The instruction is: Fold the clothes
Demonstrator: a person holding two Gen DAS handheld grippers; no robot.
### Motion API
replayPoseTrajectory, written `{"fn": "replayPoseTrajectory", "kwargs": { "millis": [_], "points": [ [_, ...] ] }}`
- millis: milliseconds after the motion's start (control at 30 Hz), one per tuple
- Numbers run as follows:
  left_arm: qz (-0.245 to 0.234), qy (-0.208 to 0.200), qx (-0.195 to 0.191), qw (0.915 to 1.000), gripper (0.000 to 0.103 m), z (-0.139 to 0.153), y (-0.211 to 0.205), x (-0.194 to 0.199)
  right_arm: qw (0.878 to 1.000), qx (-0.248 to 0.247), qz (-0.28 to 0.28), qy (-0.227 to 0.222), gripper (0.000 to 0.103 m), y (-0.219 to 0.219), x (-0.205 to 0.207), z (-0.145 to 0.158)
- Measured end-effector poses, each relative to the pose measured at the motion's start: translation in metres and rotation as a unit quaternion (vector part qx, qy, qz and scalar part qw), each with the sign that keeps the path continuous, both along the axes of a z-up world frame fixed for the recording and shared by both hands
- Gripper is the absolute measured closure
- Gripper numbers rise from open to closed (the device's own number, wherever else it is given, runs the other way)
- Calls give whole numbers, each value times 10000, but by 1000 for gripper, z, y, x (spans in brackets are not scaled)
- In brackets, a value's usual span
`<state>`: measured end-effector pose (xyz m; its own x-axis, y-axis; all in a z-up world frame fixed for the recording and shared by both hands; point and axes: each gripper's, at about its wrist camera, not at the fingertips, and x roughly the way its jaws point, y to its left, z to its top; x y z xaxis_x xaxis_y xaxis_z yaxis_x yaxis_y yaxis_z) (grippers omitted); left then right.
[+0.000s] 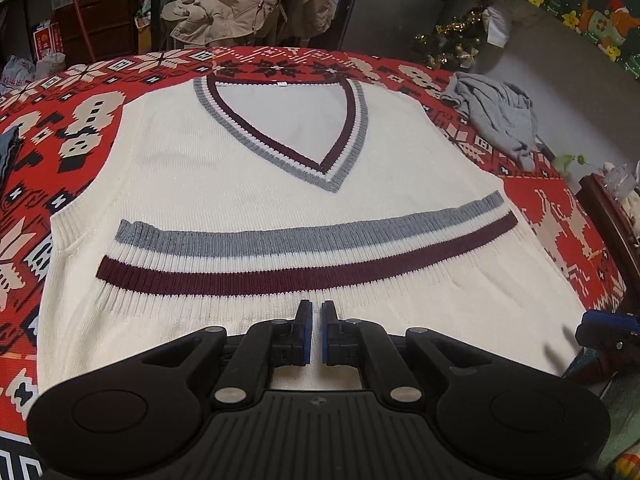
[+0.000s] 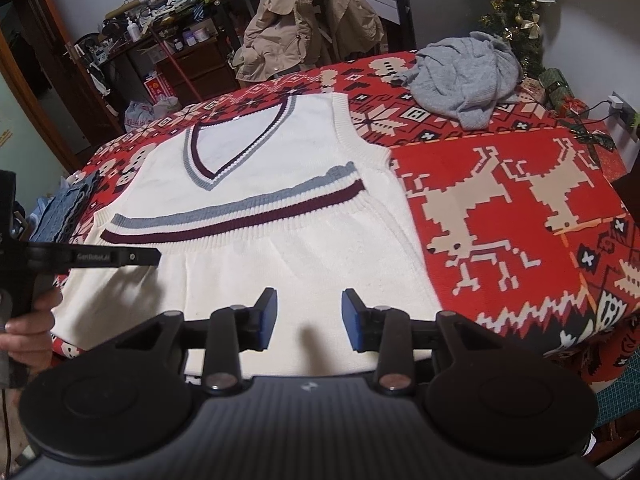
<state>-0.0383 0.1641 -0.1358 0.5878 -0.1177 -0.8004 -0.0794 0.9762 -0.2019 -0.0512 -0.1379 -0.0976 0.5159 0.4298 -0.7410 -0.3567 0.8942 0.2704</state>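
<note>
A cream knit vest [image 1: 224, 168] [image 2: 256, 160] with a grey and maroon V-neck lies flat on the red patterned tablecloth [image 1: 80, 120] [image 2: 500, 200]. Its lower part is folded up, so the grey and maroon hem stripes [image 1: 304, 256] run across the chest. My left gripper [image 1: 317, 312] hovers over the near folded panel, its blue pads almost touching with nothing between them. From the right wrist it shows as a black finger [image 2: 132, 257] held by a hand [image 2: 28, 328]. My right gripper [image 2: 308, 312] stands open over the near right of the vest, and its blue tip [image 1: 604, 326] shows in the left wrist view.
A crumpled grey garment [image 1: 496, 116] [image 2: 460, 76] lies at the far right of the table. Folded blue denim [image 2: 68, 208] sits at the left edge. A beige jacket [image 2: 304, 24] hangs behind the table, with a small Christmas tree [image 2: 516, 20] to the right.
</note>
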Motion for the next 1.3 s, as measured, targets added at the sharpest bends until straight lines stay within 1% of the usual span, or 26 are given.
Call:
{"fn": "replayPoseTrajectory", "kwargs": {
  "millis": [100, 300, 400, 567, 733, 767, 867, 933, 1000, 1033, 1067, 1133, 1200, 1233, 1300],
  "points": [
    [-39, -29, 19, 10000, 99, -1, -1, -15, 10000, -4, -30, 38, 64, -3, 0, -3],
    [-89, 28, -55, 9999, 99, 0, -5, -64, 10000, 31, 4, 92, 64, -1, 1, -8],
    [-111, 91, -26, 9999, 99, 1, -7, -86, 9999, 55, 43, 109, 64, 1, 1, -10],
    [-94, 148, 18, 9998, 99, 4, -7, -102, 9999, 26, 135, 81, 64, 8, -2, -13],
    [-97, -1, -95, 9999, 99, 11, -13, -85, 9992, -100, 362, -137, 65, 28, -7, -11],
    [-76, -25, -172, 9998, 99, 10, -14, -77, 9988, -130, 433, -184, 71, 36, -6, -11],
    [-11, -91, -419, 9991, 99, 8, -17, -52, 9971, -217, 645, -325, 80, 59, -4, -10],
    [36, -67, -439, 9990, 99, 3, -20, -36, 9956, -276, 786, -419, 85, 75, -2, -10],
    [56, -45, -419, 9991, 99, 1, -23, -31, 9938, -334, 927, -513, 86, 91, 0, -9],
    [66, -34, -409, 9991, 99, 1, -25, -29, 9928, -364, 997, -560, 89, 99, 1, -9],
    [76, -24, -399, 9992, 99, 0, -26, -27, 9917, -393, 1067, -607, 94, 107, 1, -9],
    [95, -2, -379, 9992, 99, -2, -29, -23, 9892, -451, 1208, -700, 97, 123, 3, -9],
    [80, 24, -396, 9992, 100, -2, -27, -28, 9881, -555, 1275, -652, 98, 135, 8, -17],
    [59, 37, -418, 9991, 99, -2, -26, -30, 9876, -607, 1307, -627, 101, 140, 11, -21],
    [21, 37, -380, 9993, 99, -1, -27, -39, 9870, -745, 1344, -477, 101, 143, 13, -33]
  ]
}}
